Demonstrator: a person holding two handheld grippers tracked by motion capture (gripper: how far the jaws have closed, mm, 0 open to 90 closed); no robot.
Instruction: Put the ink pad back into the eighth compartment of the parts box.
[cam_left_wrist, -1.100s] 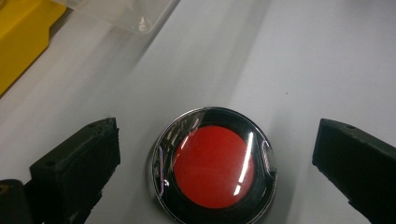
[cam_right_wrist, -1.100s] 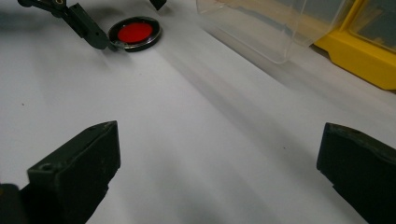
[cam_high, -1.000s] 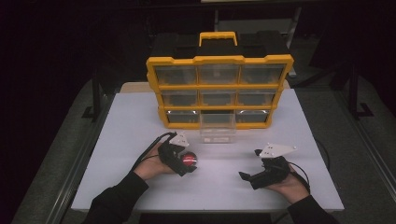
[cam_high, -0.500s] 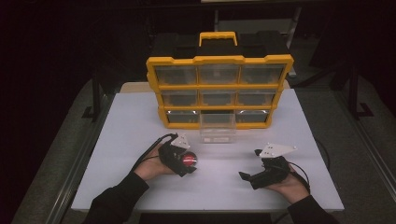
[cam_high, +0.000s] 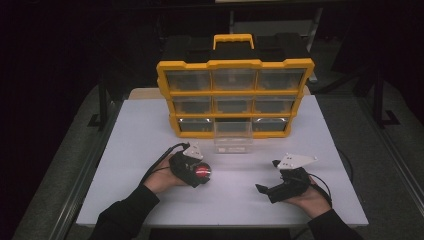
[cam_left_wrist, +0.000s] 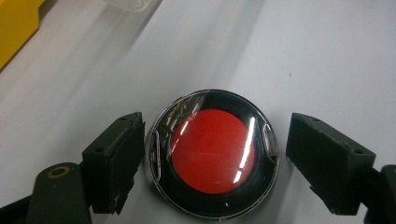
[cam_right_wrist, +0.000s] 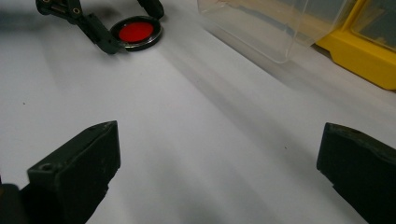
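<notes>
Not much had moved since a second before: the left gripper (cam_high: 200, 172) stayed by the round red disc (cam_high: 202, 172), and the right gripper (cam_high: 265, 191) stayed resting on the white table (cam_high: 135, 135).

The yellow drawer box (cam_high: 235, 97) stood at the back of the table, with its clear middle bottom drawer (cam_high: 233, 137) pulled out. The disc lay flat on the table in front of the box, a bit to the left of that drawer. The left gripper's jaws were open around the disc (cam_left_wrist: 212, 151), one on each side, close but not squeezing. The disc looked small, light and hard, with a shiny clear cover that could be slippery. The best place to grab seemed to be its round edge, on two opposite sides.

Farther right in front of the box, the right gripper (cam_right_wrist: 219, 177) had its jaws wide open, holding nothing.
</notes>
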